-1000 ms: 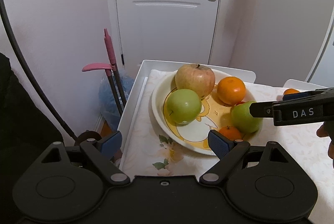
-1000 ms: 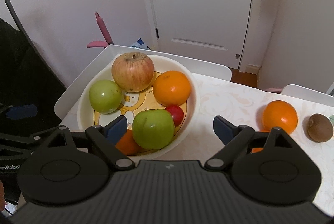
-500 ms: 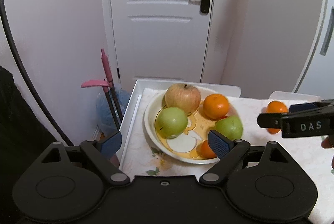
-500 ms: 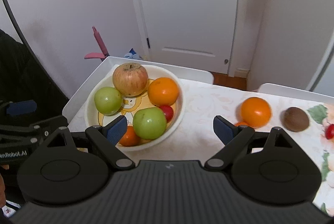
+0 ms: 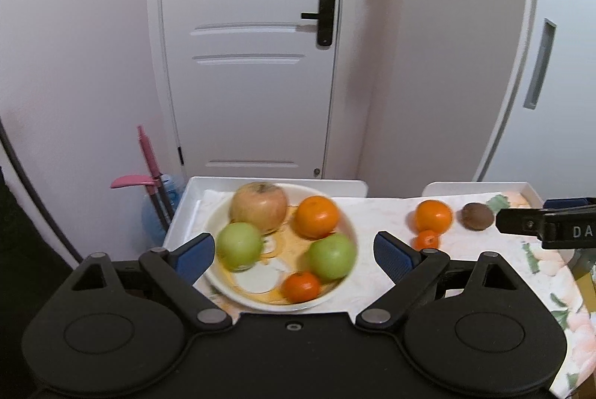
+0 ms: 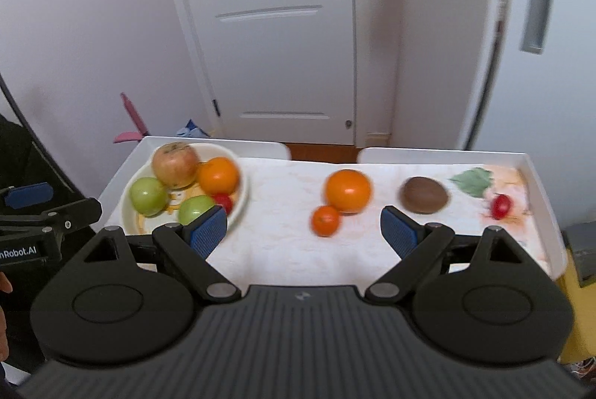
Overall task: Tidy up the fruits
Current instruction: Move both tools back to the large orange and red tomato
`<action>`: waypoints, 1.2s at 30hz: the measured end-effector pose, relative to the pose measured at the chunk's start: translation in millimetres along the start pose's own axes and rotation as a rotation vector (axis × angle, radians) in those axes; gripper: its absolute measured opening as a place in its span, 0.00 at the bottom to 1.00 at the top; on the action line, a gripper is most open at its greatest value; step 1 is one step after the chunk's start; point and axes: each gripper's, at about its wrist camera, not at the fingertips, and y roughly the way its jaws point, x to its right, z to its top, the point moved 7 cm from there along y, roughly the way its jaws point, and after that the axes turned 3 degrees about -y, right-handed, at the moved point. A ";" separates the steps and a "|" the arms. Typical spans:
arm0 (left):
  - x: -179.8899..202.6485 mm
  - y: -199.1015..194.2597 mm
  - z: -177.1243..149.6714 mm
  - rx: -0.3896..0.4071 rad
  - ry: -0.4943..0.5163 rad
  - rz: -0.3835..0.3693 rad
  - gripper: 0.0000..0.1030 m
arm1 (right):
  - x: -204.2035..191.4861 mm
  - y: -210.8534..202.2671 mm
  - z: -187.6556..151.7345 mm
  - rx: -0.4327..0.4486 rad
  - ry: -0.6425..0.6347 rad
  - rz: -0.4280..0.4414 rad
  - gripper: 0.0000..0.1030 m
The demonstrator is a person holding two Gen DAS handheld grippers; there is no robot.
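Note:
A cream bowl [image 5: 337,294] [image 6: 126,213] at the table's left end holds a red-yellow apple [image 5: 259,207], two green apples [image 5: 239,245] [image 5: 331,255], an orange [image 5: 316,216], a small tangerine [image 5: 301,285] and a red cherry tomato [image 6: 223,201]. On the cloth to its right lie an orange [image 6: 348,190], a small tangerine [image 6: 325,220], a kiwi [image 6: 424,195] and a cherry tomato [image 6: 500,206]. My left gripper [image 5: 294,252] is open and empty, held back above the bowl. My right gripper [image 6: 303,227] is open and empty, above the loose fruits.
The table is a white tray-like top [image 6: 540,183] with raised rims and a floral cloth [image 6: 279,187]. A white door [image 5: 246,64] and walls stand behind. A pink-handled broom [image 5: 147,160] leans at the left by the table.
Both grippers have pulled back and risen from the bowl. The right one has also swung right, so the loose orange, tangerine, kiwi and tomato have come into view. Both stay open.

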 end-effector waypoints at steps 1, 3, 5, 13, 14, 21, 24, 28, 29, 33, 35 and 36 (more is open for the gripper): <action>7.0 0.2 1.0 0.001 0.000 -0.006 0.92 | 7.4 -2.9 -0.7 0.002 0.005 -0.005 1.00; 22.2 1.7 2.4 0.002 0.005 -0.015 0.92 | 25.1 -8.1 -2.6 0.005 0.021 -0.016 1.00; 40.4 4.1 4.4 0.002 0.014 -0.022 0.92 | 41.8 -10.6 -4.8 0.003 0.037 -0.022 1.00; 104.9 24.2 7.2 -0.012 0.040 -0.034 0.92 | 112.1 -9.0 -14.8 -0.027 0.074 -0.053 1.00; 112.7 28.1 7.0 -0.015 0.043 -0.033 0.92 | 121.2 -6.7 -16.1 -0.034 0.078 -0.054 1.00; 154.3 64.5 4.5 -0.050 0.054 -0.023 0.92 | 174.1 20.8 -21.7 -0.074 0.078 -0.065 1.00; 169.8 86.4 2.2 -0.067 0.066 -0.015 0.92 | 193.0 35.8 -23.2 -0.082 0.078 -0.059 1.00; 186.0 117.8 0.6 -0.084 0.079 -0.006 0.92 | 210.2 57.8 -27.2 -0.100 0.062 -0.048 1.00; 189.1 124.6 0.6 -0.086 0.082 -0.003 0.92 | 212.7 62.3 -27.9 -0.103 0.061 -0.044 1.00; 198.7 155.6 0.3 -0.101 0.095 0.020 0.92 | 219.9 83.8 -29.8 -0.112 0.049 -0.028 1.00; 200.3 169.4 -0.9 -0.111 0.098 0.032 0.92 | 221.8 94.3 -30.8 -0.120 0.044 -0.023 0.98; 200.5 177.3 -2.0 -0.119 0.102 0.042 0.92 | 223.0 100.0 -31.5 -0.123 0.043 -0.023 0.98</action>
